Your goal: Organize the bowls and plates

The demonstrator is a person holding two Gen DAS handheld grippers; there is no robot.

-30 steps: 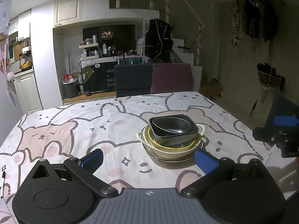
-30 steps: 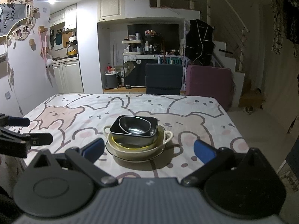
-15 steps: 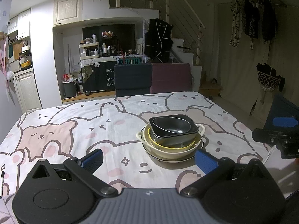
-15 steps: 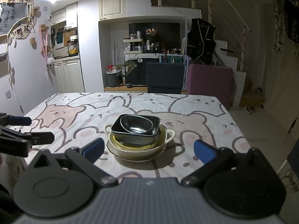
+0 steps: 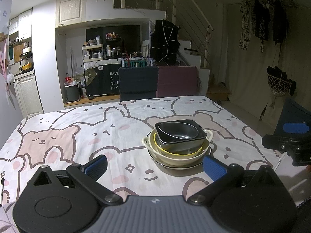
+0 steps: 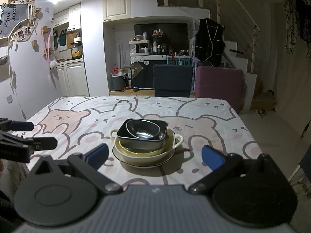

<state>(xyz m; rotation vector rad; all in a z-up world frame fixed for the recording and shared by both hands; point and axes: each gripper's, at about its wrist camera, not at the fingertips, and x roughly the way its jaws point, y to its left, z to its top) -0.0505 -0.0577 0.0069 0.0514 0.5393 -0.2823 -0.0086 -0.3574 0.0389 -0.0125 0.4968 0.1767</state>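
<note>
A table under a cartoon-bear cloth fills both views. At its centre stands a stack: a white plate, a cream handled bowl, a yellow-rimmed bowl, a dark square bowl and a dark oval bowl. The left gripper and right gripper both gape wide, empty, near the stack. Only the left view shows the banner at 12 o'clock reading "HAVE A NICE DAY" and a pen, cut off, at 9 o'clock. Only the right view shows wall photos, too small to read.

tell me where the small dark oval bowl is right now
The small dark oval bowl sits on top of the stack, nested in the dark square dish above the cream handled bowl, mid-table ahead of both grippers.
</note>
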